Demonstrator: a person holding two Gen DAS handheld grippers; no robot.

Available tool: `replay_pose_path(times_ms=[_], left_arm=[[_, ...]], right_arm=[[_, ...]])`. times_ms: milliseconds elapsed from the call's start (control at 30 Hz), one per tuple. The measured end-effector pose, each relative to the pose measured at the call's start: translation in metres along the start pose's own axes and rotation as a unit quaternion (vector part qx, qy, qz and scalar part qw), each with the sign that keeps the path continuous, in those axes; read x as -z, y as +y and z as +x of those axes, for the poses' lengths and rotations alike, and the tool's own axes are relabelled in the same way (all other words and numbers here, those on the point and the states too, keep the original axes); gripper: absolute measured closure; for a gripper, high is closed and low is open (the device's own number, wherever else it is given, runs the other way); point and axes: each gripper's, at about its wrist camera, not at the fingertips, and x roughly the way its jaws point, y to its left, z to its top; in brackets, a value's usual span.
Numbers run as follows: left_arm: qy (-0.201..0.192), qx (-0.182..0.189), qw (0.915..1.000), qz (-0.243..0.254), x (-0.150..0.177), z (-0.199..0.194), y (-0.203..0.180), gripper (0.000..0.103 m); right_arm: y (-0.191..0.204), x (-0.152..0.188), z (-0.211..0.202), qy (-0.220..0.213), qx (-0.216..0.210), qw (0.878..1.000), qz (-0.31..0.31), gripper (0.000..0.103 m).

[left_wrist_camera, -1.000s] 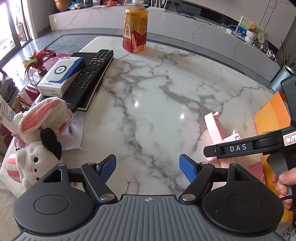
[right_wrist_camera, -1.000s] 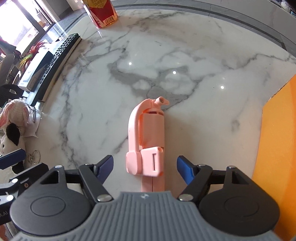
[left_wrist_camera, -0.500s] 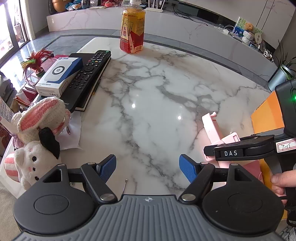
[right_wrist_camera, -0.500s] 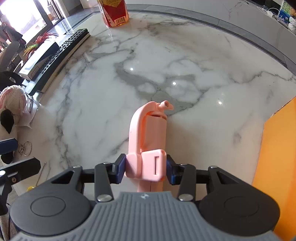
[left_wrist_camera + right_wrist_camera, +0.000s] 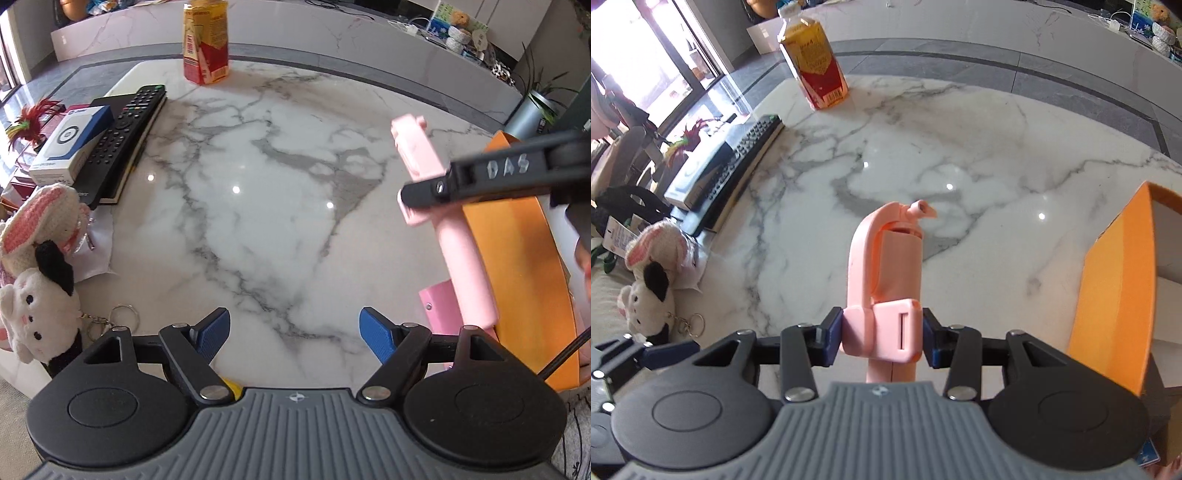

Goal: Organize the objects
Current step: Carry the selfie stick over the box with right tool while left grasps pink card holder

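the right gripper (image 5: 882, 338) pinches the pink selfie stick (image 5: 886, 284) by its squarish clamp block, one blue pad on each side of it; the jaws have just been closing onto it. the stick is clear of the marble table (image 5: 960, 155), tilted, its hooked head pointing away toward the far edge. from the left wrist view it hangs in the air over the table's right side, its handle slanting down toward the near right corner, in front of the orange box (image 5: 517, 236).

the left gripper (image 5: 294, 334) stands spread wide with nothing between its blue pads, over the bare marble near the near edge.

the orange box sits at the right edge, open, pale inside. a small pink item (image 5: 439, 306) lies at its foot; what it is i cannot tell.

along the left edge lie a black remote (image 5: 127, 129) on a dark book, a white and blue box (image 5: 72, 144) just beside it, and plush rabbit toys (image 5: 40, 266) with key rings at the near left corner. a bottle of yellow drink (image 5: 812, 62) stands upright at the far edge.
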Motion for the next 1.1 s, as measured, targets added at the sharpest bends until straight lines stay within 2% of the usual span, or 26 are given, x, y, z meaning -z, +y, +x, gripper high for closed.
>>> replay_pose_path(times_ms=[133,200,267,400,467,500,567,600,700,767,833,1000,1100], left_arm=[[0.023,0.036,0.9977,0.054,0.001,0.012,-0.037,0.012],[0.025,0.073,0.9912,0.108,0.001,0.016,-0.058,0.012],[0.014,0.100,0.9776,0.185,0.005,0.017,-0.080,0.012],[-0.007,0.125,0.9324,0.339,0.017,0.026,-0.120,0.010],[0.007,0.118,0.9201,0.373,0.018,0.037,-0.134,0.010],[0.018,0.111,0.9190,0.378,0.017,0.042,-0.139,0.010],[0.037,0.102,0.9277,0.357,0.012,0.052,-0.144,0.010],[0.048,0.101,0.9364,0.333,0.009,0.056,-0.144,0.010],[0.092,0.108,0.9659,0.217,-0.001,0.069,-0.134,0.010],[0.124,0.117,0.9758,0.137,-0.007,0.077,-0.127,0.011],[0.143,0.108,0.9800,0.086,-0.011,0.083,-0.125,0.011],[0.135,0.044,0.9891,0.038,-0.008,0.088,-0.134,0.013],[0.130,0.042,0.9906,-0.006,-0.008,0.087,-0.128,0.016]], right_arm=[[-0.014,-0.011,-0.046,-0.039,0.001,0.999,-0.001,0.057],[-0.022,-0.014,-0.066,-0.050,0.009,0.999,-0.010,0.057],[-0.032,-0.013,-0.081,-0.054,0.017,0.998,-0.013,0.057],[-0.060,-0.003,-0.103,-0.054,0.025,0.998,-0.006,0.057],[-0.072,0.002,-0.108,-0.053,0.021,0.998,0.006,0.058],[-0.079,0.004,-0.110,-0.052,0.016,0.998,0.015,0.058],[-0.089,0.008,-0.114,-0.054,0.005,0.998,0.030,0.058],[-0.093,0.009,-0.116,-0.055,-0.001,0.998,0.037,0.058],[-0.098,0.010,-0.125,-0.060,-0.011,0.997,0.040,0.058],[-0.099,0.008,-0.132,-0.064,-0.015,0.997,0.036,0.058],[-0.098,0.006,-0.138,-0.067,-0.015,0.997,0.028,0.058],[-0.100,0.004,-0.150,-0.074,-0.020,0.997,0.020,0.058],[-0.102,0.006,-0.155,-0.076,-0.025,0.997,0.018,0.058]])
